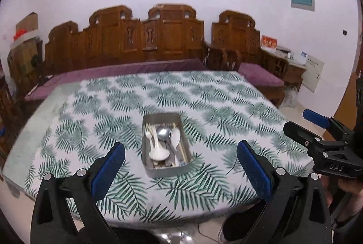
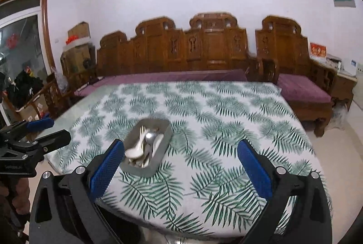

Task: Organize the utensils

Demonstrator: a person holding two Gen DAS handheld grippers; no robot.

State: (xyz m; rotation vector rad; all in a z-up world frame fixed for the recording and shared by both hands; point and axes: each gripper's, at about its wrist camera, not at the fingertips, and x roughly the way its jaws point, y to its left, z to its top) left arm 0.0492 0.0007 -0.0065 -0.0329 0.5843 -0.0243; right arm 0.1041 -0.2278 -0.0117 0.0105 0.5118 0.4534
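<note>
- Metal tray point(image 1: 165, 166) is sitting mid-counter point(image 1: 226, 107) on the leaf-print cloth, w/ all utensils point(image 1: 163, 141) lying inside: spoons, a fork, chopsticks, bundled lengthwise so they fit the long side.
- Left gripper point(image 1: 180, 166) is hovering spread wide, pinching nothing, tray framed btwn its pads.
- Right gripper point(image 2: 180, 166) is also gaping, empty; tray is lying by its left pad.
- Nothing is lying loose on the cloth, so sorting is prob. finishing; both are hanging above the near edge.

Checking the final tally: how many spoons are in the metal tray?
3: a white spoon at the near left, a metal spoon in the middle, a white spoon right of it. The tray may hide more beneath.
</note>
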